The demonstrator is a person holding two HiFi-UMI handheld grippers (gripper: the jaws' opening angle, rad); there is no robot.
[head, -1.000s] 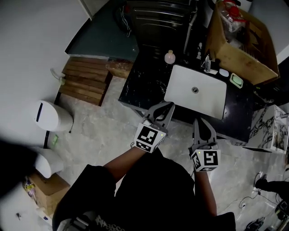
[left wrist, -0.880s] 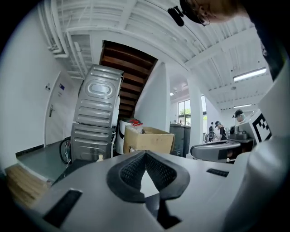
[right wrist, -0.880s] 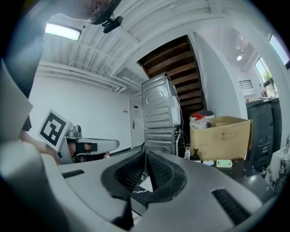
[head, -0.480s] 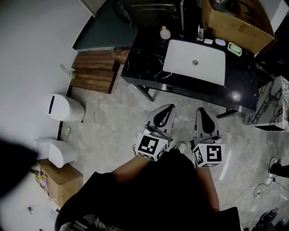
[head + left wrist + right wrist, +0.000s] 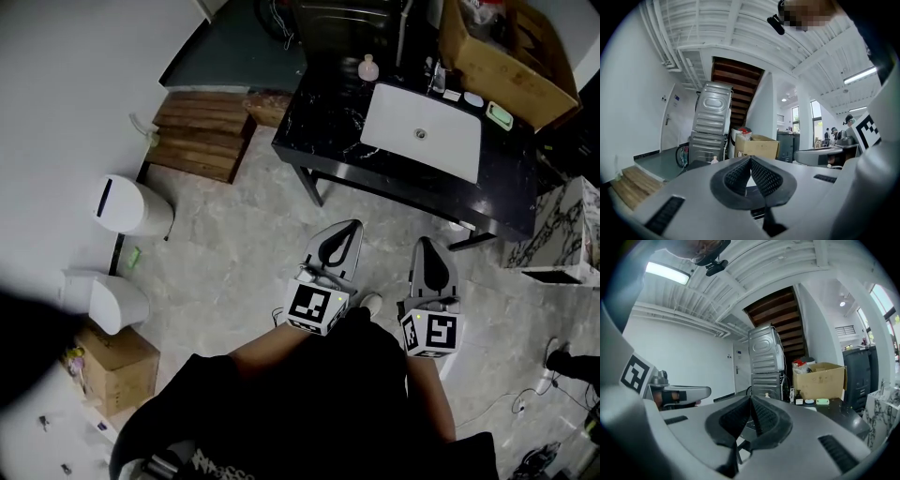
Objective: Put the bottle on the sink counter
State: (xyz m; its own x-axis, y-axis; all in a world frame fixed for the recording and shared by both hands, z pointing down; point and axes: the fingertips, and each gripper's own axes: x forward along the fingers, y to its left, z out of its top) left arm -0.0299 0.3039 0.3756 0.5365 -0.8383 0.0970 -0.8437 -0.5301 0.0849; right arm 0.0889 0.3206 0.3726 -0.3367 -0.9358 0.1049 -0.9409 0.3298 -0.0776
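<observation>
A small pinkish bottle stands upright on the black sink counter, by the far left corner of the white basin. Both grippers hang over the floor, well short of the counter and apart from the bottle. My left gripper is shut with nothing in it. My right gripper is also shut and empty. In the left gripper view the bottle is tiny beyond the shut jaws of the left gripper. In the right gripper view the bottle shows far off past the right gripper.
A cardboard box sits at the counter's far right, with a green soap dish and a dark bottle near the faucet. A washing machine stands behind. Wooden planks, two white bins and a box lie left.
Both shut grippers have drawn back from the sink's front edge to over the floor. The counter and bottle now lie farther away in the head view.
</observation>
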